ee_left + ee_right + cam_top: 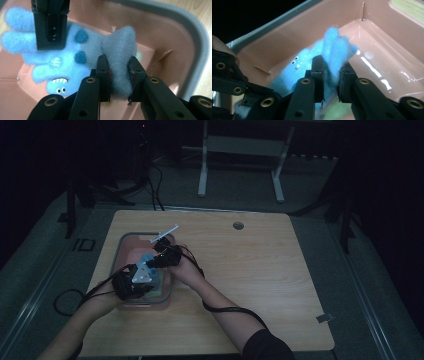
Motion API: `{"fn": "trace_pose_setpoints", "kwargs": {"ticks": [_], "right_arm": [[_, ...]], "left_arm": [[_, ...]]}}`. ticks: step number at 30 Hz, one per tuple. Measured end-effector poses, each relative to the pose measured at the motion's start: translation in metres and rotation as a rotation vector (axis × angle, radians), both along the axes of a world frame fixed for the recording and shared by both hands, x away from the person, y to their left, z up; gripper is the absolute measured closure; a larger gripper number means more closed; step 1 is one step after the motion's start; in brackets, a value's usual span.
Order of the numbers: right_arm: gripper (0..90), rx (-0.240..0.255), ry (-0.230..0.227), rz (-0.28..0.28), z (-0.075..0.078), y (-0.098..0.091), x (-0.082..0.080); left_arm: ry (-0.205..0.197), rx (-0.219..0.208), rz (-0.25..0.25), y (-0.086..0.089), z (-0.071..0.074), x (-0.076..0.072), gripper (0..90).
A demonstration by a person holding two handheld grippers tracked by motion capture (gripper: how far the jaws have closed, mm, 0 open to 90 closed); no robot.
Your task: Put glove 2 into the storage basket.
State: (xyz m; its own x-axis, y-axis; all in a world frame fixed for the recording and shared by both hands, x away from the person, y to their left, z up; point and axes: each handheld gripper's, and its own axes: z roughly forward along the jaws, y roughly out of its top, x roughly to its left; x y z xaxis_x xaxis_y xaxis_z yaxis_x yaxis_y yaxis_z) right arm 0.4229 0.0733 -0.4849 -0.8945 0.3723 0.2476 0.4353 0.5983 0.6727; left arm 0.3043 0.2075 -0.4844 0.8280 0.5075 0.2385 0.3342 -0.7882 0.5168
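– Where is the fuzzy blue monster-faced glove (60, 67) held?

– Inside the pink, grey-rimmed plastic tub (172, 30), lengthwise between both grippers: cuff clamped by the left gripper (119, 72), fingers pinched by the right gripper (331, 75). A white syringe (165, 234) lies across the tub's far rim.

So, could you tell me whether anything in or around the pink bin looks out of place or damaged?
Nothing looks damaged or spilled. The fuzzy blue glove hangs over the pink bin, pinched at its grey cuff by the left hand-held gripper and at its fingers by the right hand-held gripper. A white stick lies askew across the bin's far rim.
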Motion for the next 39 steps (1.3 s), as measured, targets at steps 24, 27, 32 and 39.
{"fn": "trace_pose_setpoints", "kwargs": {"ticks": [24, 27, 32, 39], "right_arm": [[16.4, 0.069, -0.053, -0.011, 0.021, -0.040, -0.003], [16.4, 0.085, -0.066, -0.002, 0.026, -0.051, -0.006], [16.5, 0.091, -0.079, 0.007, 0.027, -0.066, -0.010], [16.4, 0.066, -0.107, 0.015, 0.024, -0.098, -0.021]], "left_arm": [[0.036, -0.075, 0.114, -0.003, 0.005, 0.006, 33.6], [0.022, -0.135, 0.151, -0.001, 0.012, 0.006, 25.0], [0.034, -0.172, 0.160, -0.005, 0.015, 0.006, 10.9], [0.006, -0.231, 0.111, -0.027, 0.019, 0.000, 3.8]]}}
